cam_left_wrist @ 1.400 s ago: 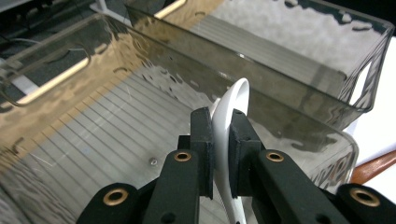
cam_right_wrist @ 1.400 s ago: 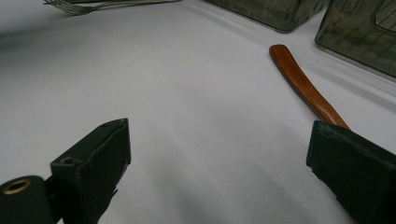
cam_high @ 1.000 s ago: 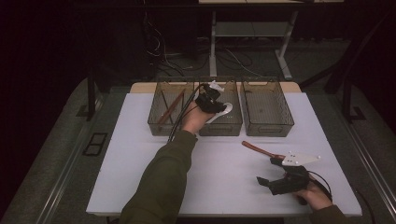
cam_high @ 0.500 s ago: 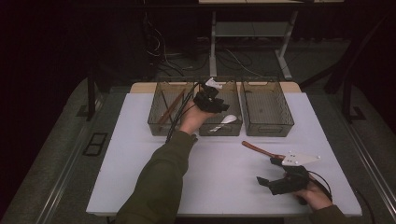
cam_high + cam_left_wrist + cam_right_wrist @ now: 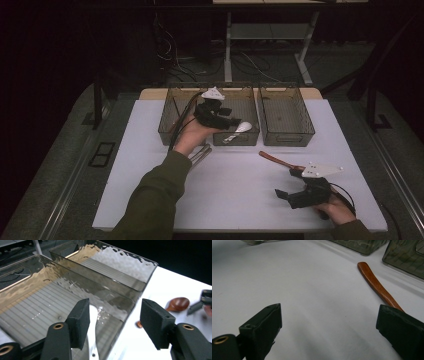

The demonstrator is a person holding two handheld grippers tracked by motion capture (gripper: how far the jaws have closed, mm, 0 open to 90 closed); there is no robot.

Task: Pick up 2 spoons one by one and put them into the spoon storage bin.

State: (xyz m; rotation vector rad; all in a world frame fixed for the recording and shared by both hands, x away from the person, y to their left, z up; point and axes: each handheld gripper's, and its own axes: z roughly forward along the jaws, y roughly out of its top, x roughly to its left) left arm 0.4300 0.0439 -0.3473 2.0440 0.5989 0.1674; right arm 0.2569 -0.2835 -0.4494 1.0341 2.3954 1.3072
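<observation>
Two grippers | left gripper (image 5: pixel 231 121) centre frame, jaws just opening, white spoon (image 5: pixel 239 131) released in middle bin (image 5: pixel 250 137) | right gripper (image 5: pixel 286 194) wide, empty | risk: rising jaws may snag spoon, tipping it out.

You find no writing, label, brand, number or sign to read anywhere here, neither on the bins nor on the table.
</observation>
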